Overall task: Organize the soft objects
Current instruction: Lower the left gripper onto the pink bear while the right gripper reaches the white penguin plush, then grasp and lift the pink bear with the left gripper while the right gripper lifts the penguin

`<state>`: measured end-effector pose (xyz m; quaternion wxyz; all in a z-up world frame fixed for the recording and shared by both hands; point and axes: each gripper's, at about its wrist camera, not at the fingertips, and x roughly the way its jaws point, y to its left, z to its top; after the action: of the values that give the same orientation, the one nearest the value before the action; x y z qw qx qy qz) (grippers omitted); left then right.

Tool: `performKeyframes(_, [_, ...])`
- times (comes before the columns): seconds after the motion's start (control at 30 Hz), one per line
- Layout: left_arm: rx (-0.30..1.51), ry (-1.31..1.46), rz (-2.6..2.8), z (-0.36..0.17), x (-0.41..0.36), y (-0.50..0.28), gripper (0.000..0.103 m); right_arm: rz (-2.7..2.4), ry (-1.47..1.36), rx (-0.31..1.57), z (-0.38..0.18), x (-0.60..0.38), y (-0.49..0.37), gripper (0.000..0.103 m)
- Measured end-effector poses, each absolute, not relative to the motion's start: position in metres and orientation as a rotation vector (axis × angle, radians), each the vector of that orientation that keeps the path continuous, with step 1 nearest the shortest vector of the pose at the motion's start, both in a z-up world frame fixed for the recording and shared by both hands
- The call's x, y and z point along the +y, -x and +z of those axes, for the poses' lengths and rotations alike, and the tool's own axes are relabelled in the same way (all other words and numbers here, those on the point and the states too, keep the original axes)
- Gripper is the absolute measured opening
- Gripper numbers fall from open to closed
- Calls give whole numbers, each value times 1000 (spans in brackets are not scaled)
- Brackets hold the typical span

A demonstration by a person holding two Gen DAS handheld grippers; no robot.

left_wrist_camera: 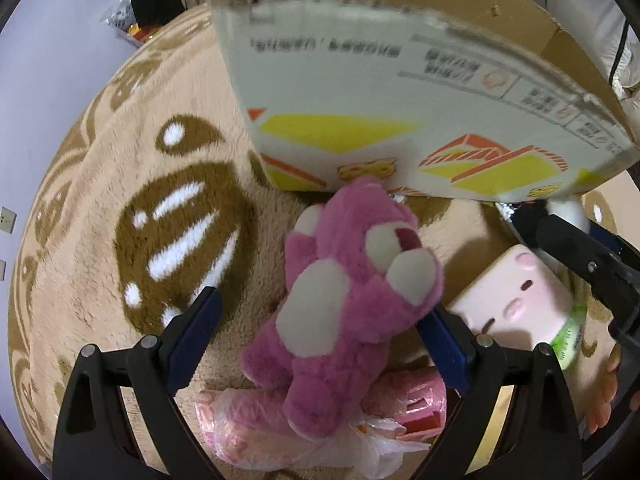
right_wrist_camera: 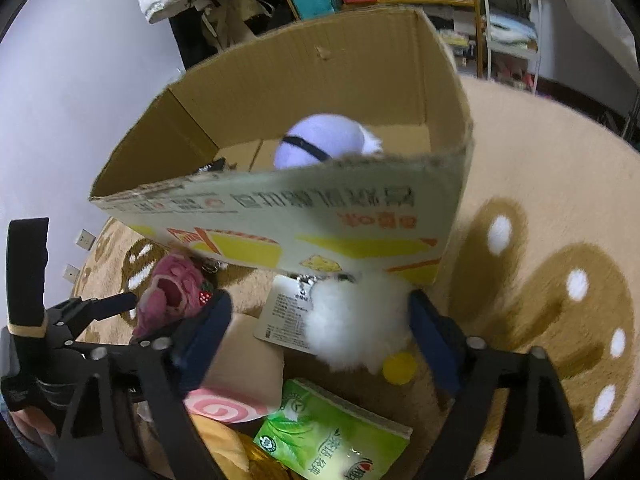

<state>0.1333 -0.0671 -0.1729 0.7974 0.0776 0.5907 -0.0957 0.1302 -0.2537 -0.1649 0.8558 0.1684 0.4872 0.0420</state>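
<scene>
A pink plush bear (left_wrist_camera: pixel 344 300) lies on the beige rug in front of the cardboard box (left_wrist_camera: pixel 400 120). My left gripper (left_wrist_camera: pixel 324 320) is open around the bear; its right finger (left_wrist_camera: pixel 440 344) touches the bear and its left finger stands clear. In the right wrist view my right gripper (right_wrist_camera: pixel 320 320) is open around a white fluffy plush (right_wrist_camera: pixel 356 328) with a paper tag (right_wrist_camera: pixel 284 316); only its right finger touches the plush. The box (right_wrist_camera: pixel 320 92) is open on top and holds a pale lilac plush (right_wrist_camera: pixel 320 144). The bear also shows there (right_wrist_camera: pixel 172 292).
A pink pig cushion (left_wrist_camera: pixel 516 292) lies right of the bear. A pink bagged item (left_wrist_camera: pixel 248 432) sits below it. A green tissue pack (right_wrist_camera: pixel 332 436), a swirl-roll plush (right_wrist_camera: pixel 224 404) and a yellow disc (right_wrist_camera: pixel 398 368) lie near my right gripper. Shelves (right_wrist_camera: pixel 508 20) stand behind.
</scene>
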Motion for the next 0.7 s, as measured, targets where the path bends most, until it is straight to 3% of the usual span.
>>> performKeyframes(0.1, [1304, -122, -212, -180, -64, -136, 85, 83, -375, 1045, -172, -258, -132, 72])
performKeyframes(0.27, [1305, -46, -172, -184, -61, -136, 79, 63, -375, 1084, -181, -264, -137, 66])
performKeyframes(0.4, [1297, -51, -161, -185, -61, -133, 71, 64, -390, 1107, -185, -271, -140, 50])
performKeyframes(0.7, [1276, -73, -147, -183, -51, -126, 55, 77, -341, 1133, -187, -264, -141, 45])
